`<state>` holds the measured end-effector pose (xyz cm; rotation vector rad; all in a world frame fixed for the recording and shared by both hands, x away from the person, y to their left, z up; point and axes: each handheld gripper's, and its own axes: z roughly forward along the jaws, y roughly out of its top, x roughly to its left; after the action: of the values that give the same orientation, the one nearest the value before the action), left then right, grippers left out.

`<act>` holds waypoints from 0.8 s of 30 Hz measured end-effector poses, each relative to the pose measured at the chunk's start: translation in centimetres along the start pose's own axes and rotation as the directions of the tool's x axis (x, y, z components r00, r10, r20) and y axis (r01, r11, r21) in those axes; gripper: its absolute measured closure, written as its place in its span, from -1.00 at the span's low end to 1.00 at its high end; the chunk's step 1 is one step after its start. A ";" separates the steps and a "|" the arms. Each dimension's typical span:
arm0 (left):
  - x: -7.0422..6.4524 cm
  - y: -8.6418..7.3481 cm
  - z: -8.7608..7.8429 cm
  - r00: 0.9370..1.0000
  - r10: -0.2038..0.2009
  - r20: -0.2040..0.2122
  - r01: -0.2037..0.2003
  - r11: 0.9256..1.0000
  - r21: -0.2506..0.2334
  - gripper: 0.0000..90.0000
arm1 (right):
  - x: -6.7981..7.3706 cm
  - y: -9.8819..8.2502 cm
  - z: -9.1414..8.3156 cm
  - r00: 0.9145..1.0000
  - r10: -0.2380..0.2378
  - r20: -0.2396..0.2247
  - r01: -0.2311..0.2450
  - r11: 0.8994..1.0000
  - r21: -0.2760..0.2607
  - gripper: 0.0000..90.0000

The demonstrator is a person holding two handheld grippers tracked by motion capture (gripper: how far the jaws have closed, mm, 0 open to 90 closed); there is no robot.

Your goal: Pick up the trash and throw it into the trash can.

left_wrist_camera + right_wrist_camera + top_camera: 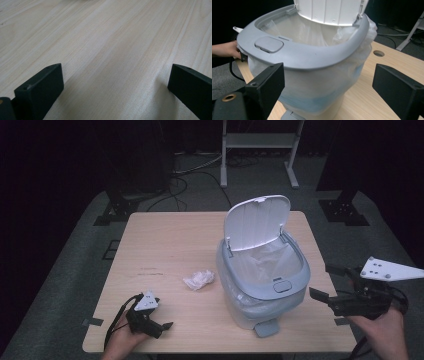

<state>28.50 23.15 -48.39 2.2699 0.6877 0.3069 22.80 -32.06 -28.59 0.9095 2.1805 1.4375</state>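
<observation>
A small bin (pixel 262 280) with a grey rim stands right of the table's middle, its white lid (pixel 256 222) tipped up and a clear bag lining it. Left of the bin lies a crumpled white tissue (pixel 199 279). My left gripper (pixel 162 317) rests near the table's front left edge. In the left gripper view the left gripper (pixel 116 82) stands open over bare wood. My right gripper (pixel 320 281) hovers just right of the bin, by the table's right edge, pointing at it. The right gripper (pixel 328 85) is open, and the bin's wall (pixel 317 82) lies close ahead, apart from the jaws.
The light wooden table (pixel 165 240) has a grey foot pedal (pixel 266 328) jutting from the bin toward its front edge. A round cable hole (pixel 378 53) sits in the tabletop beyond the bin. Dark floor, cables and a white stand (pixel 260 150) lie behind the table.
</observation>
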 end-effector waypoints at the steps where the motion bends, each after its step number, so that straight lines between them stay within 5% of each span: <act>1: 0.0 0.0 0.0 1.000 0.000 0.000 0.000 1.000 0.000 -1.00 | 0.0 0.0 0.0 1.000 0.000 0.000 0.000 1.000 0.000 -0.78; 24: 0.0 0.0 0.0 1.000 0.000 0.000 0.000 1.000 0.000 -1.00 | -0.8 -4.4 2.6 0.999 -0.047 0.015 0.046 0.998 0.050 -0.84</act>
<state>28.50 23.15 -48.39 2.2696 0.6876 0.3067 23.65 -32.00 -33.69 0.8784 2.2192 1.3560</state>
